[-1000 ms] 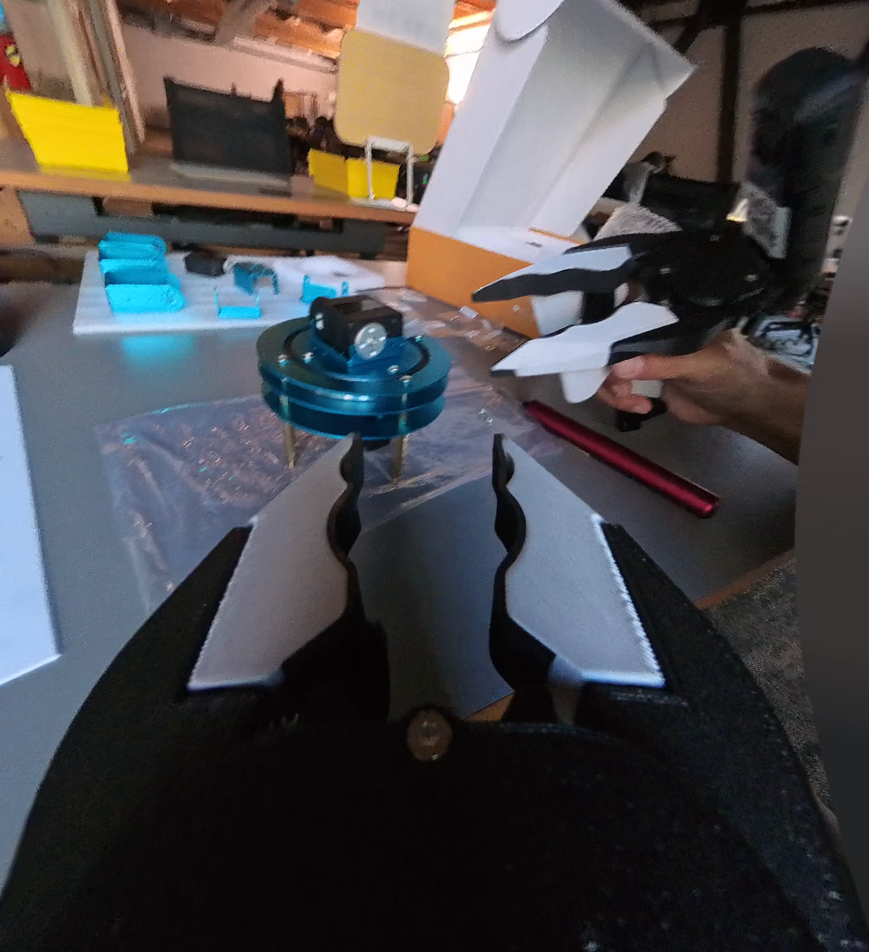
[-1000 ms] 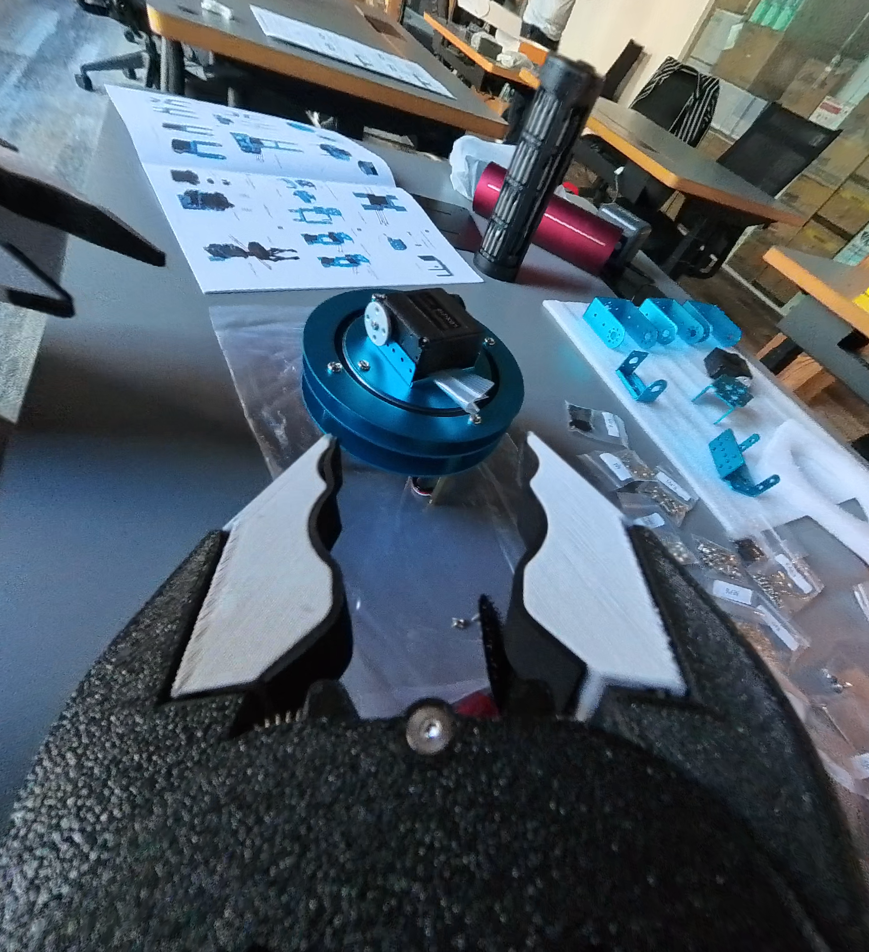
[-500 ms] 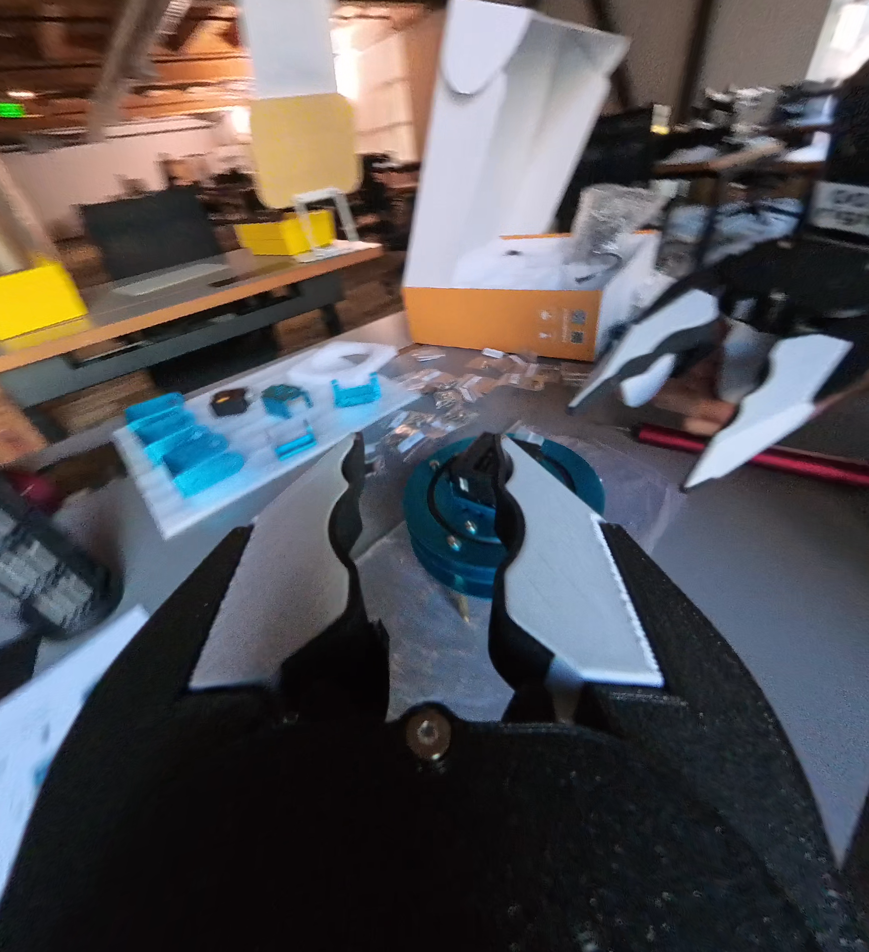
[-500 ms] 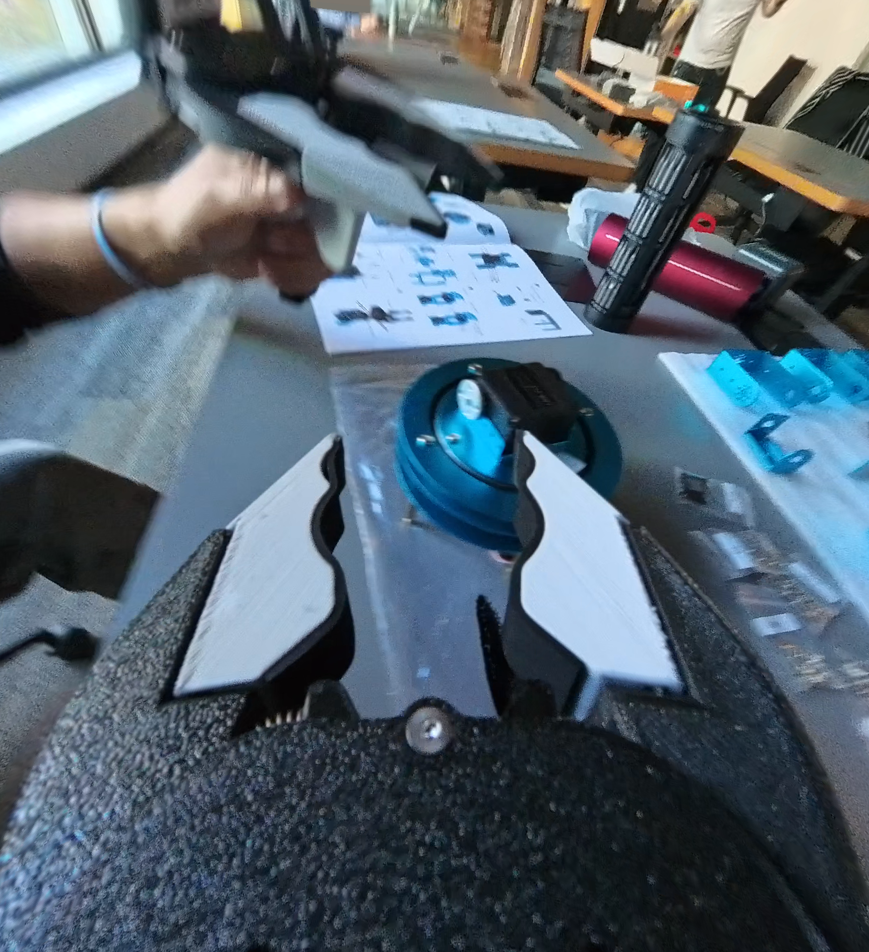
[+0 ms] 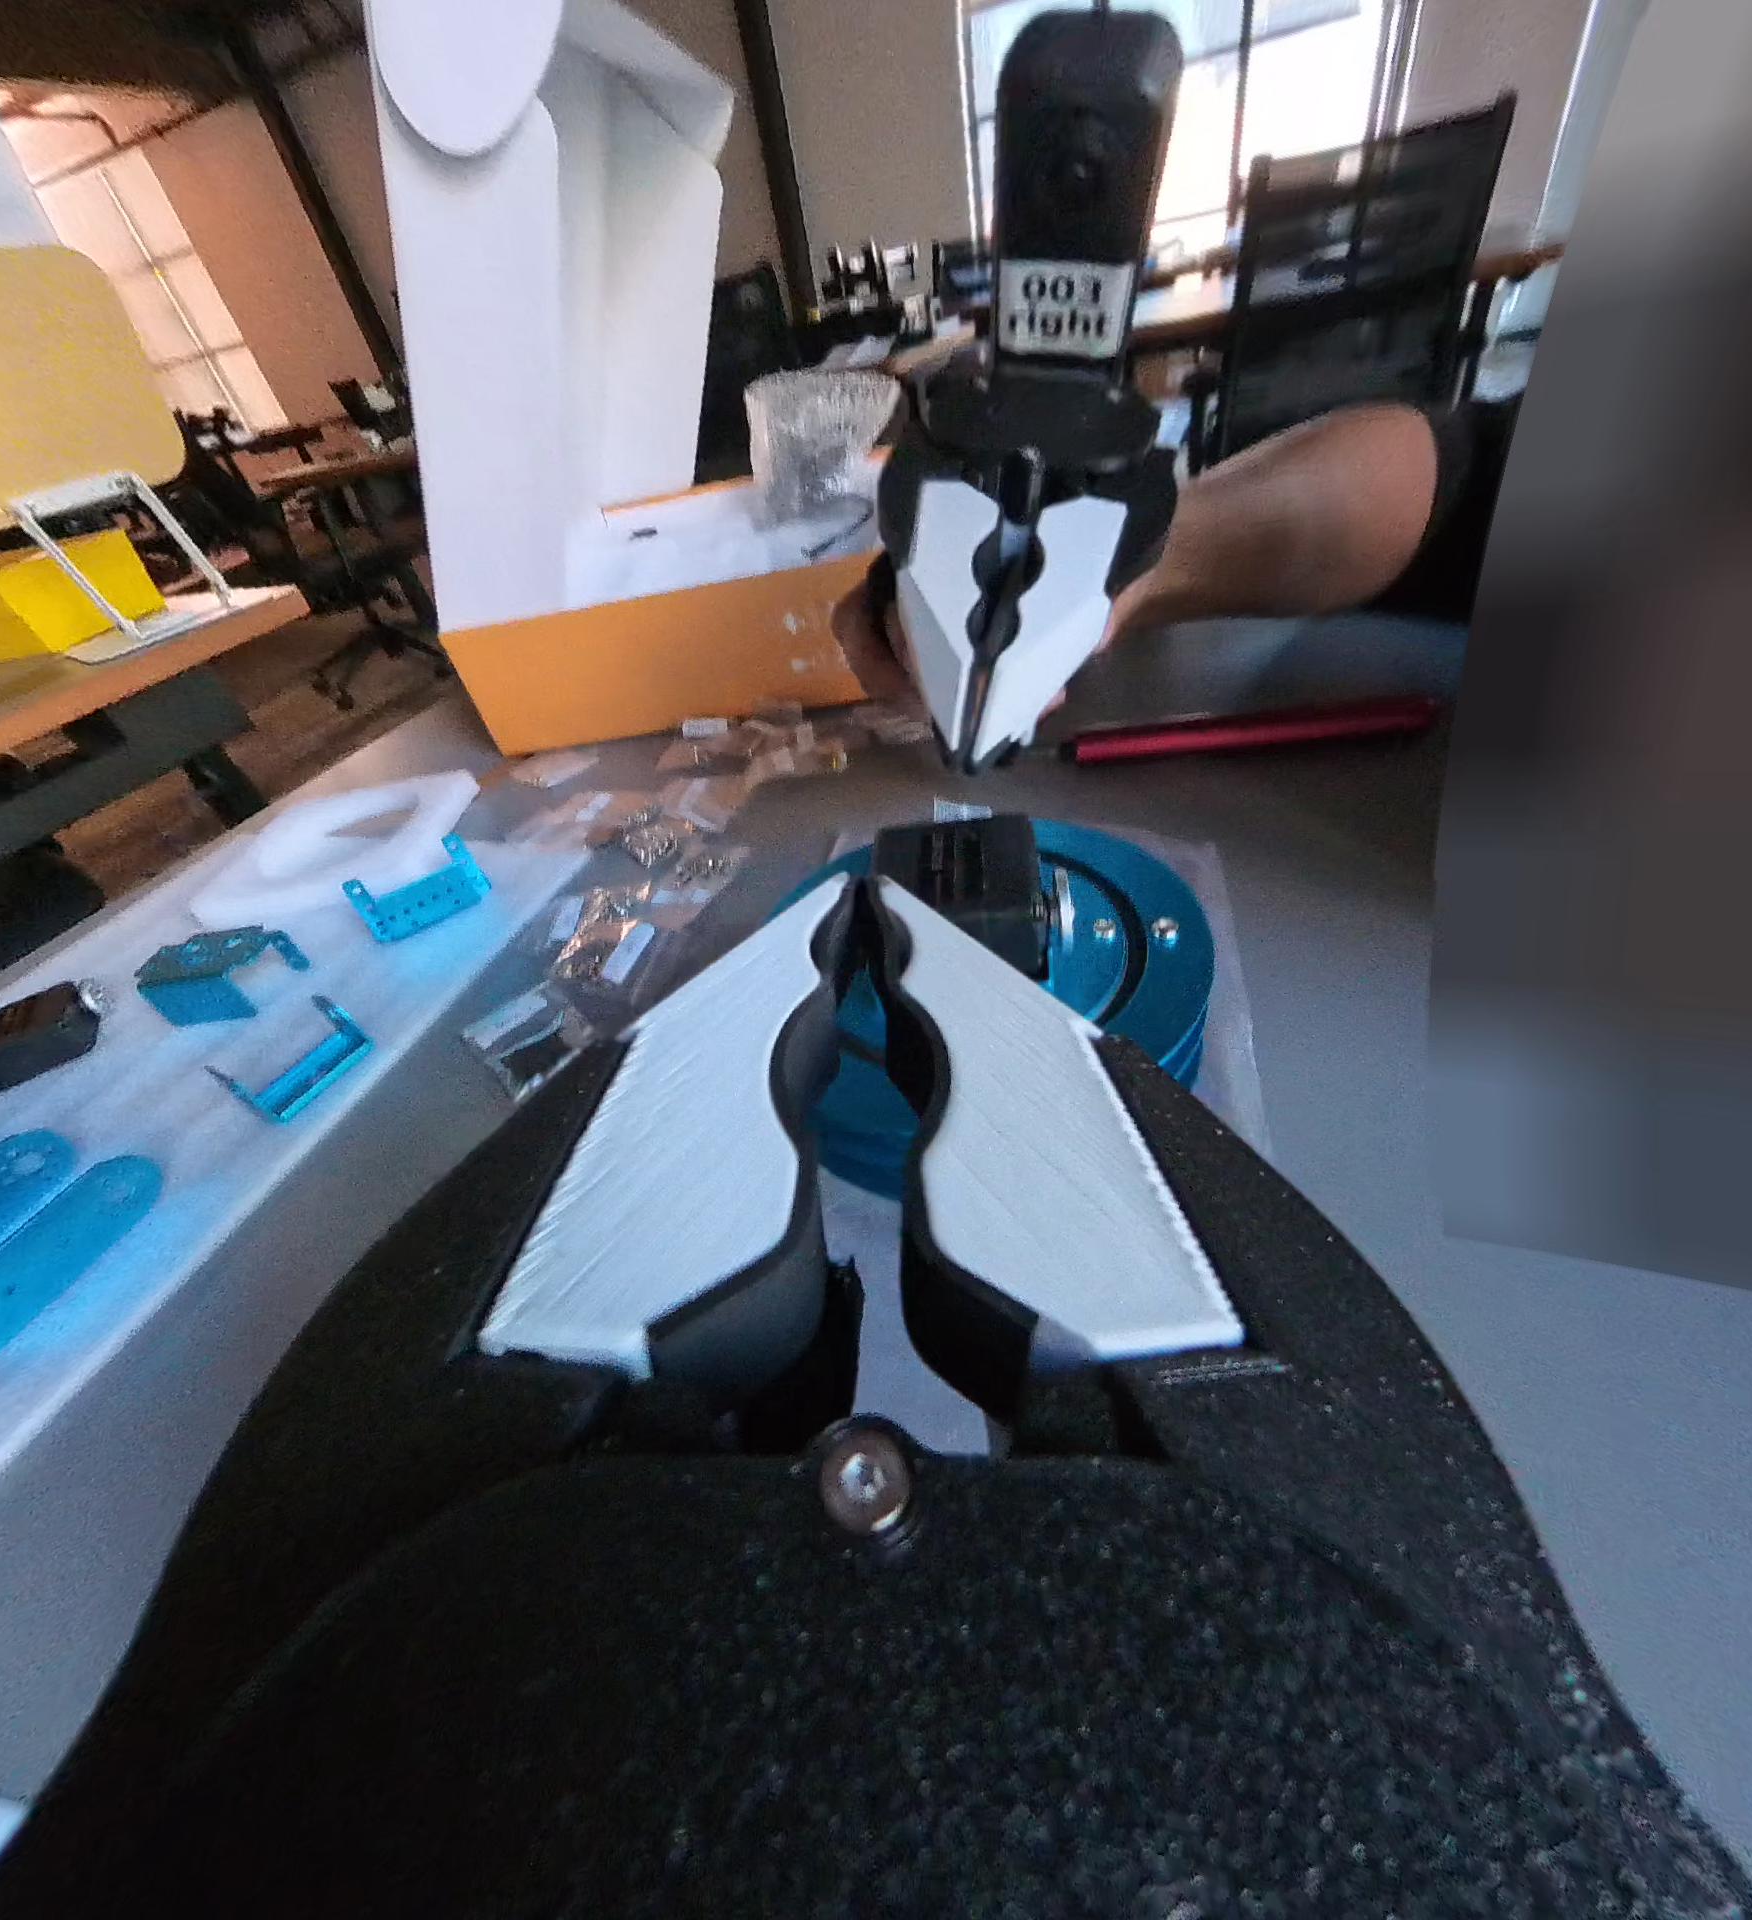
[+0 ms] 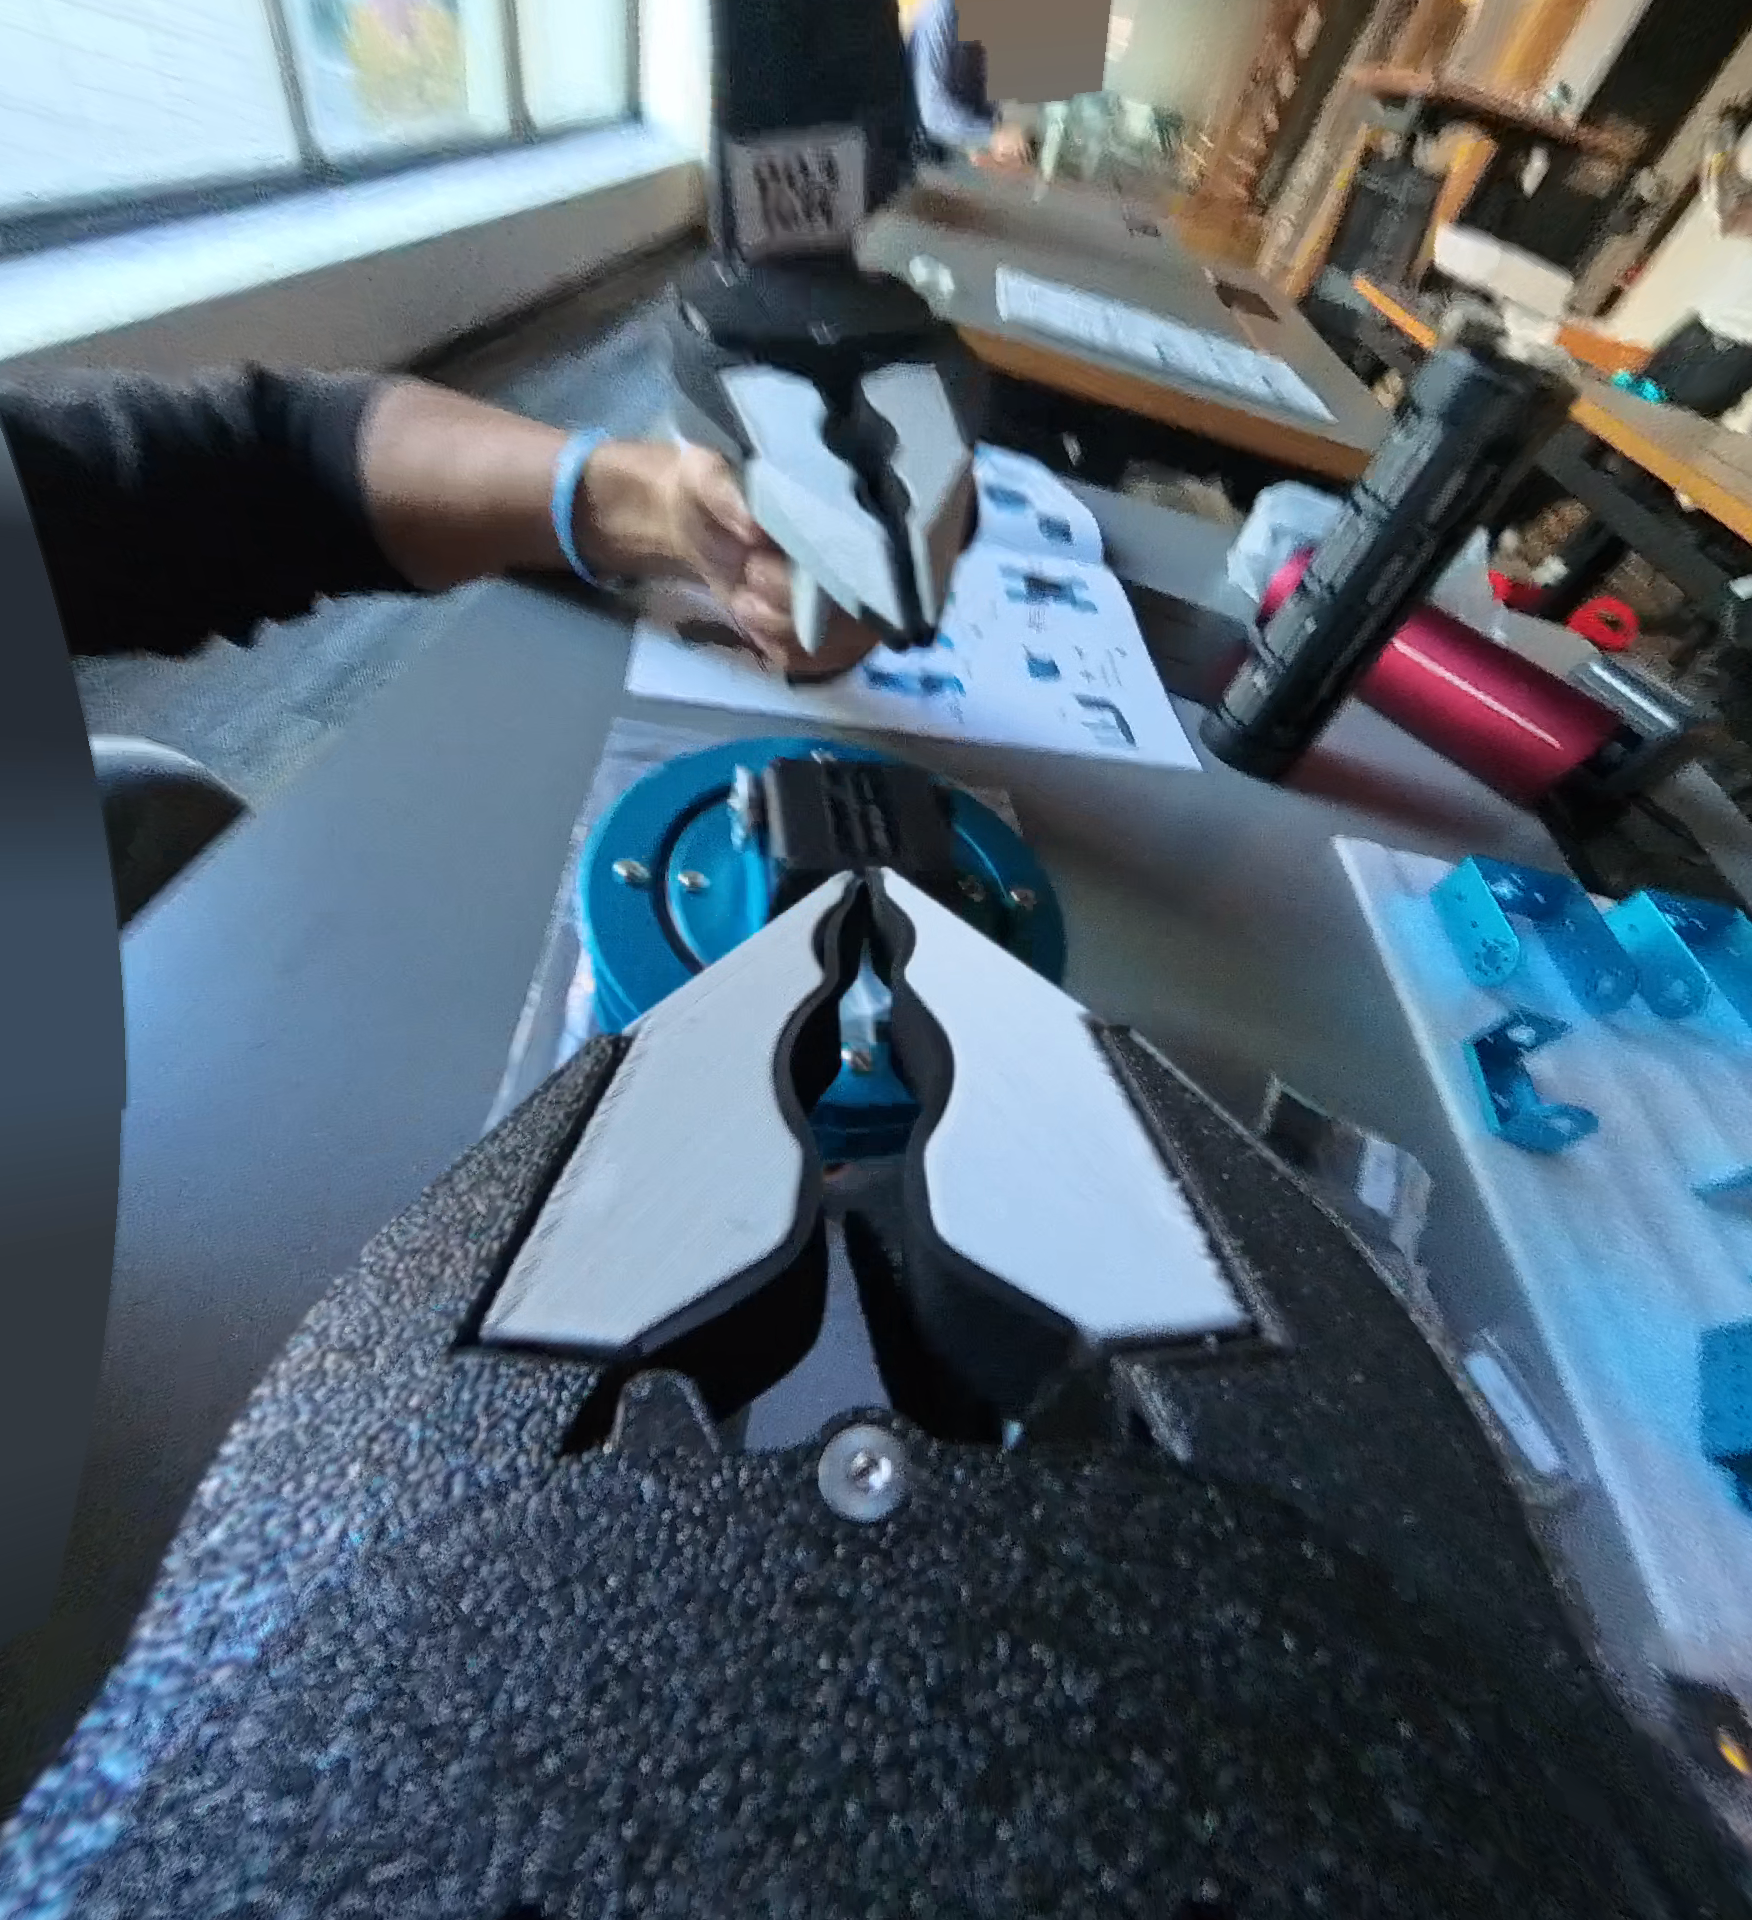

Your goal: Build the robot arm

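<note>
Blue round base (image 5: 1152, 966) with a black motor block (image 5: 965, 883) on top sits on a clear plastic sheet (image 6: 581, 852) on the grey table (image 5: 1537, 1455), between the two grippers, which face each other across it.

From the left wrist view, going left to right: a white foam tray (image 5: 124, 1122) lies along the table's left edge, carrying blue metal brackets (image 5: 415, 904) and a small black part (image 5: 25, 1039). Beside it small clear bags of hardware (image 5: 633, 862) are scattered toward an orange box (image 5: 664, 655) with its white lid standing up. The left gripper (image 5: 867, 883) has its jaws drawn together, tips touching or almost so, with nothing between them; its tips are just at the near edge of the base. Beyond the base, the right gripper (image 5: 976, 758) hangs tips-down above the motor block, jaws likewise closed on nothing. A red rod (image 5: 1256, 727) lies on the table behind it.

From the right wrist view, a hand (image 6: 716, 530) with a blue wristband holds the left gripper (image 6: 908, 629) over an open booklet (image 6: 1017, 665). The right gripper (image 6: 864, 883) points at the motor block (image 6: 851, 821), and I cannot tell whether it touches. To the right stand a black ribbed cylinder (image 6: 1371, 571) and a red one (image 6: 1474, 696).
</note>
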Motion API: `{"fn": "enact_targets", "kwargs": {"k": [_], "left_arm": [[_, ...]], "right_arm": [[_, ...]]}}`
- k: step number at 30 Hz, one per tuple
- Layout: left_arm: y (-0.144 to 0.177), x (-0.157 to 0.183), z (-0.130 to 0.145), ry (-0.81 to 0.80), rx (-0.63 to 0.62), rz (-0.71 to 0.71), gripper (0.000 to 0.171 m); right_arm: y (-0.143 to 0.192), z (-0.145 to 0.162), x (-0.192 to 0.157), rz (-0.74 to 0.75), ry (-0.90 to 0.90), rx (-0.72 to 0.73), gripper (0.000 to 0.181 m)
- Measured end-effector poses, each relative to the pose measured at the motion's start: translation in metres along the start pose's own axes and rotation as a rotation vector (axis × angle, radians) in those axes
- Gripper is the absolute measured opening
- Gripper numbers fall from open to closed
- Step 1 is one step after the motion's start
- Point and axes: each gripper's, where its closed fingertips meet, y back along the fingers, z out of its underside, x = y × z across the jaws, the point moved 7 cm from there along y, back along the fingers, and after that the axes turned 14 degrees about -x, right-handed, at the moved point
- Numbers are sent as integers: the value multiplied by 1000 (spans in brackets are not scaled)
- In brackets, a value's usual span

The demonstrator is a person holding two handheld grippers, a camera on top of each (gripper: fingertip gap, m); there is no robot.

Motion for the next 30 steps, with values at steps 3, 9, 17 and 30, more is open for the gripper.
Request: {"fn": "enact_targets", "kwargs": {"k": [3,9,17,30], "left_arm": [[7,3,3,-18,-10,6,0],[1,8,11,-37,-69,44,0],[-18,21,11,-87,-121,31,0],[-23,22,15,-79,-143,37,0]], "right_arm": [[-7,2,2,28,38,-72,0],[-11,3,-2,9,10,-94,0],[-18,1,-10,27,16,-128,0],[-18,4,-4,29,-21,-115,0]]}}
